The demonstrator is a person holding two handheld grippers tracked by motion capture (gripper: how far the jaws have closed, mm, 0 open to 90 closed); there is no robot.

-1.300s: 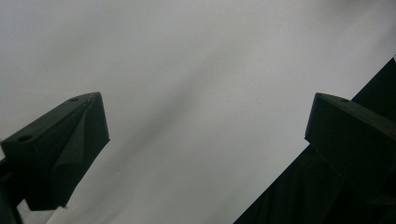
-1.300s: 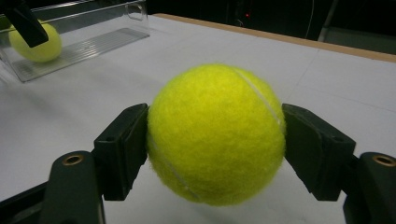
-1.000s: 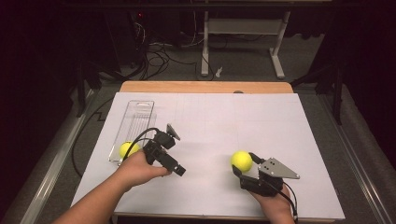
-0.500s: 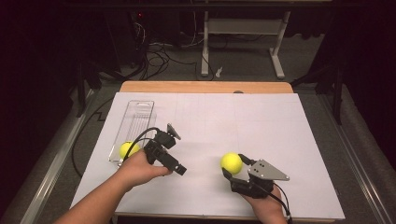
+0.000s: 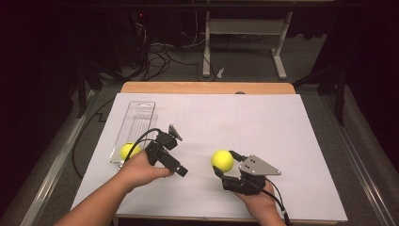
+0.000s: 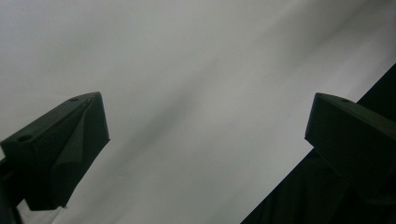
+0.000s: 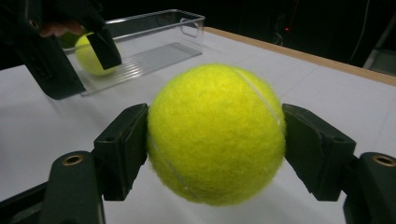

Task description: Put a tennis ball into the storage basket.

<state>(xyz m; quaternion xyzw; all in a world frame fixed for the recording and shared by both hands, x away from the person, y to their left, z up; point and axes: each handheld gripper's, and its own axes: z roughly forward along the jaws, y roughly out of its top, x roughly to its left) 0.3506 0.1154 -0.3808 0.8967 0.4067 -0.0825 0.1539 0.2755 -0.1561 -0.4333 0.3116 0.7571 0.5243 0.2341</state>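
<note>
Right gripper view: right gripper [image 7: 215, 140] has its two black jaws pressed on either side of a yellow tennis ball [image 7: 215, 134]; ball sits between the pads, clear of the white table sheet [image 7: 327, 98].
Right gripper, high view: right gripper [image 5: 225, 165] near the front edge, right of centre, held in the right hand [image 5: 256, 200]; grey three-cornered plate on top; held ball [image 5: 222, 160] at the jaw tips on the gripper's left side.
Held ball axis: round, no long axis; white seam curves from the top right down across the lower left of the face toward the camera.
Writing: none readable on the ball, the grippers or the bin; ball fuzz too soft to tell any brand mark.
Left gripper: left gripper [image 5: 176, 153] in the left hand [image 5: 141, 169], jaws wide apart with nothing between them; in the left gripper view only white sheet lies between the jaws.
Left gripper place: just right of the bin's near end, well apart from the right gripper.
Bin: clear plastic bin [image 5: 141, 110] lies long axis front to back on the left of the sheet.
Second ball: second tennis ball [image 5: 128, 150] sits inside the bin at its near end.
Table edge: wooden strip [image 5: 207, 87] shows beyond the sheet's far side.
</note>
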